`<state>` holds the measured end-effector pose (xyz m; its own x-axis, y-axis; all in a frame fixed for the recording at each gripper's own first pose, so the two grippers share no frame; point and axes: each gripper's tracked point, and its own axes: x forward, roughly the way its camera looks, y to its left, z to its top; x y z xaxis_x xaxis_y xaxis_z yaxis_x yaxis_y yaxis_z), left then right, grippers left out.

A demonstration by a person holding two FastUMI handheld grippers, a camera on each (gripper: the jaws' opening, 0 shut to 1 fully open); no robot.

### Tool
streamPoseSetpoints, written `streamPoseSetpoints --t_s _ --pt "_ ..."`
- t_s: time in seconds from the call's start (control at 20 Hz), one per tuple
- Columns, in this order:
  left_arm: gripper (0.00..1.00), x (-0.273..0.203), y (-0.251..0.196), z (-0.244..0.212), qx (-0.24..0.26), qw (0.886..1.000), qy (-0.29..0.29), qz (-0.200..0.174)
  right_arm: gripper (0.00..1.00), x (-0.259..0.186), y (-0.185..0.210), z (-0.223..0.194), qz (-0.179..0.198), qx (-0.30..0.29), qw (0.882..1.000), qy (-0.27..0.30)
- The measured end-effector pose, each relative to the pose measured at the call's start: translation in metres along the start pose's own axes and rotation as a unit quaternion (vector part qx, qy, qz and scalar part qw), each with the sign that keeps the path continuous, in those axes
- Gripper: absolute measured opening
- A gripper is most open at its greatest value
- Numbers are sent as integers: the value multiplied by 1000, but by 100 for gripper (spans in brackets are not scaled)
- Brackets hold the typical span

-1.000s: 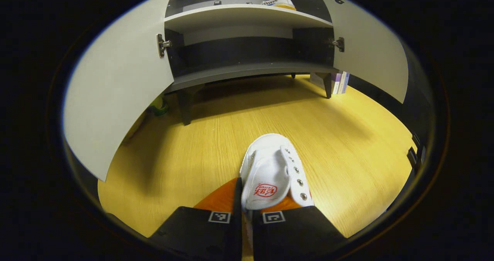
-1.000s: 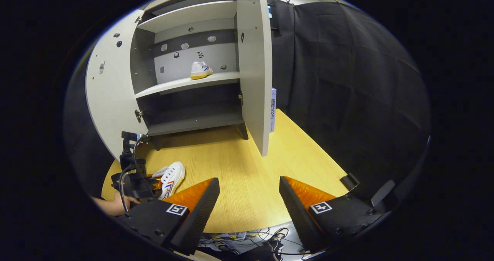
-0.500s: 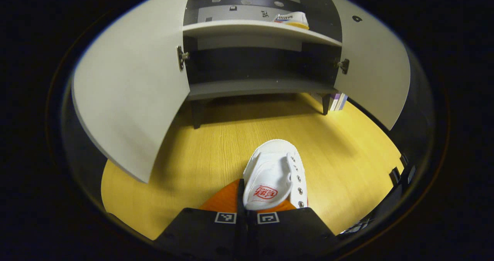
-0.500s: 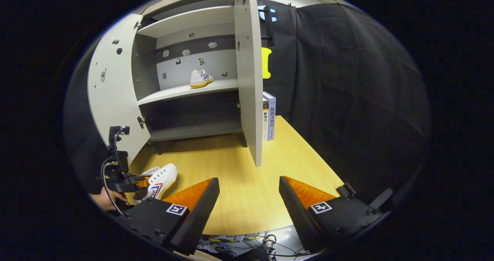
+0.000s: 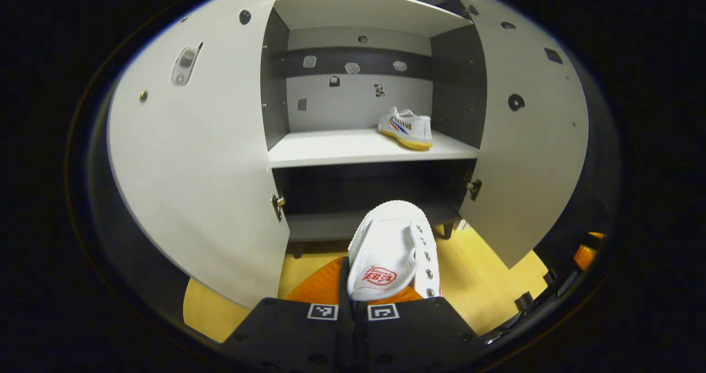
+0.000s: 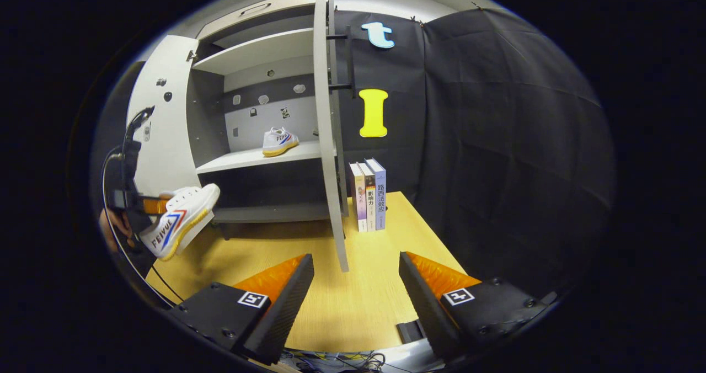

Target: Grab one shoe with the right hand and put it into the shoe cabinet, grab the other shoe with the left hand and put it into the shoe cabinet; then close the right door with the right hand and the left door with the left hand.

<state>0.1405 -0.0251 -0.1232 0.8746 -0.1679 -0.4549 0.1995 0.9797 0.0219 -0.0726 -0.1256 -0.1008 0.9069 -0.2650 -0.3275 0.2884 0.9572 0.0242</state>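
Left gripper [image 5: 353, 307] pinches the second shoe [image 5: 392, 251], raised before the cabinet [image 5: 364, 147]; next, carry it toward 12 o'clock onto a shelf. Right gripper [image 6: 356, 284] gapes empty.

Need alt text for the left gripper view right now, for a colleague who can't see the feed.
The left claw is shut on a white shoe, held up facing the open shoe cabinet. A second white shoe sits on the right of the middle shelf; both doors stand open.
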Motion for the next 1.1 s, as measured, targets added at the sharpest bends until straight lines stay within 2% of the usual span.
streamPoseSetpoints --t_s 0.2,0.35,0.5,0.6,0.75,1.1 --pt "5 29 21 74 22 999 -24 43 99 6 -35 18 -19 4 999 -28" --pt "5 59 32 123 1 998 -28 52 99 8 -52 26 -27 41 998 -32" --pt "5 91 45 174 4 997 -41 71 98 7 -70 38 -39 73 996 -44" --pt "5 118 47 199 0 997 -40 70 98 7 -83 40 -51 73 995 -51" --pt "5 165 49 221 -11 998 -19 62 99 8 -95 48 -67 54 994 -61" --pt "5 258 59 230 18 994 39 98 99 5 -106 49 -93 45 993 -62"
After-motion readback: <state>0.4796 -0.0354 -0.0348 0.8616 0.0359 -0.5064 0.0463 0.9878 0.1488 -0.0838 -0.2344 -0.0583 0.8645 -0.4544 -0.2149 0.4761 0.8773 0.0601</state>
